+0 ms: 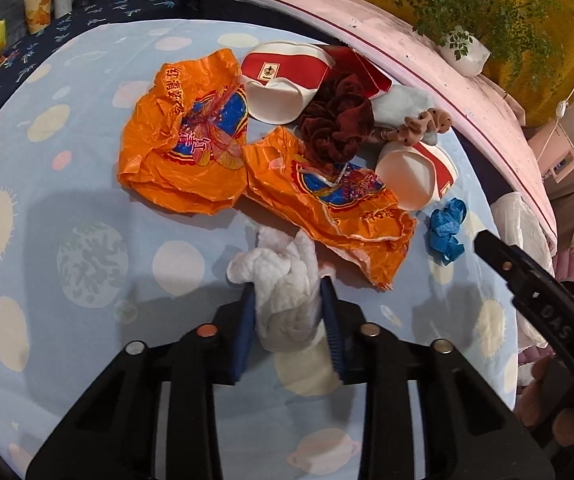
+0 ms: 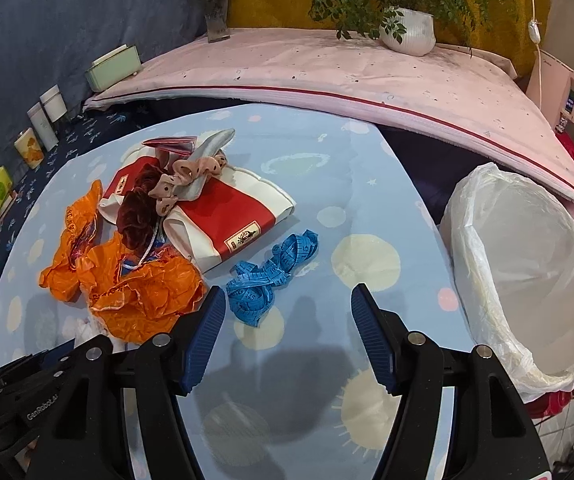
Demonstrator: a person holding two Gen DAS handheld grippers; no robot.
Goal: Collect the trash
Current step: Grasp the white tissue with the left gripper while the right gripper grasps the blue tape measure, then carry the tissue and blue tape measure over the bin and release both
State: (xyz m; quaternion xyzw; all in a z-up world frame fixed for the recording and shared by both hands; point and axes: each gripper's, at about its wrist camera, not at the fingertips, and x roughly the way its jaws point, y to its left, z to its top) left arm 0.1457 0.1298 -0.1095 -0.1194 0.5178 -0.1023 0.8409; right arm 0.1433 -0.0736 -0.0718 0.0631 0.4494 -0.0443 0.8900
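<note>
Little is done yet: the lined bin [image 2: 527, 280] at three o'clock looks empty. The left gripper [image 1: 287, 284] is clamped on a crumpled white tissue [image 1: 283, 276], soft and wadded, low over the table [image 1: 67, 200]. Orange bags [image 1: 191, 136] and paper cups [image 1: 283, 80] wait at twelve o'clock. The right gripper [image 2: 287, 300] stands wide apart, holding nothing.

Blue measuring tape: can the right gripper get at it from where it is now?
Probably yes. The right gripper is open, and the blue measuring tape lies uncovered on the tablecloth just ahead of its fingertips, with only the orange plastic bag close beside it.
</note>
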